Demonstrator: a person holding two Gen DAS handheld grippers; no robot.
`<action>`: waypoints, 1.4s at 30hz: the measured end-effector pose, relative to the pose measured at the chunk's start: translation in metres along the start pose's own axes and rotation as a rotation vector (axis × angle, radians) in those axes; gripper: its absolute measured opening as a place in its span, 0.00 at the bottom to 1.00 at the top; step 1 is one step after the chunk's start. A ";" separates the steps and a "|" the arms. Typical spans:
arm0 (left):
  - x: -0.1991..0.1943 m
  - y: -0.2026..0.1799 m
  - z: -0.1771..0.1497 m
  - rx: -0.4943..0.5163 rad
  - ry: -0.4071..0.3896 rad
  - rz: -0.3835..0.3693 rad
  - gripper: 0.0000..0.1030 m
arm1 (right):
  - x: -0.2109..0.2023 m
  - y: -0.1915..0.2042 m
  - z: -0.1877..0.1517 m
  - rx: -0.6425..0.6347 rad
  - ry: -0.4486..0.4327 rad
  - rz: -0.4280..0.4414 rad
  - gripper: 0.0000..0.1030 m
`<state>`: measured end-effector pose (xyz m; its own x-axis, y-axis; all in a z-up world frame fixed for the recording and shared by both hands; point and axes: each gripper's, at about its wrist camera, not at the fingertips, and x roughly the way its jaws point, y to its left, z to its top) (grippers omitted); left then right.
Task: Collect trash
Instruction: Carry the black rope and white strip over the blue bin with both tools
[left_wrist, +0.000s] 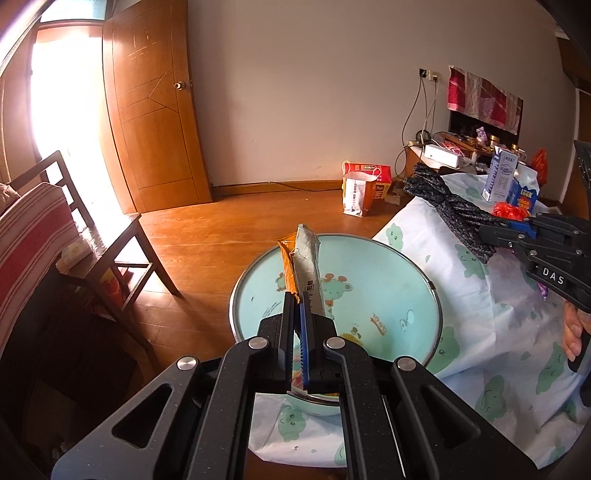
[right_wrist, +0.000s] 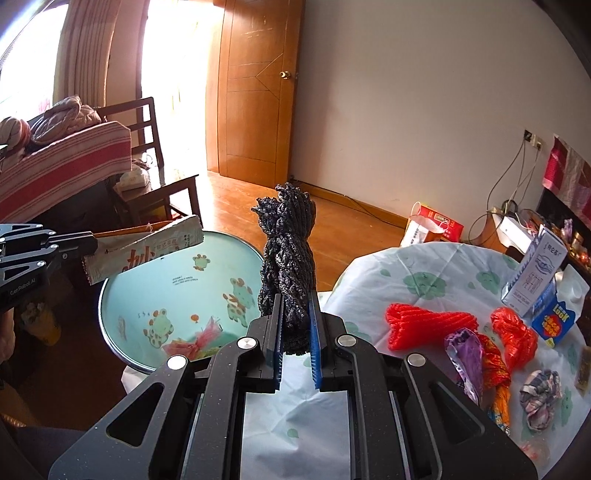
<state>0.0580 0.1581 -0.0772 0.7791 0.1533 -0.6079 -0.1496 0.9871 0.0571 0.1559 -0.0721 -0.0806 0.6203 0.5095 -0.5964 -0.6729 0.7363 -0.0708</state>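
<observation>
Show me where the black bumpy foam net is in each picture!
Left wrist view: the black bumpy foam net is on the right, sticking out of the right gripper, above the table.
Right wrist view: it stands in the middle, pinched between the fingers.
Shared landmark: the round pale blue cartoon basin, beside the net in both.

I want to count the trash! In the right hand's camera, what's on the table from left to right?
Red foam net → purple wrapper → red plastic bag → crumpled checked wad → blue snack box.
</observation>
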 end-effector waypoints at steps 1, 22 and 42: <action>0.000 0.001 0.000 -0.002 0.001 0.001 0.02 | 0.001 0.000 0.000 -0.002 0.001 0.002 0.12; 0.002 0.016 -0.002 -0.038 0.006 0.016 0.02 | 0.014 0.023 0.005 -0.057 0.018 0.042 0.12; 0.001 0.014 -0.003 -0.042 0.004 0.015 0.02 | 0.016 0.029 0.007 -0.071 0.022 0.051 0.12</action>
<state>0.0554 0.1722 -0.0792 0.7743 0.1681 -0.6101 -0.1871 0.9818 0.0329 0.1493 -0.0396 -0.0867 0.5763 0.5348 -0.6179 -0.7305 0.6762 -0.0960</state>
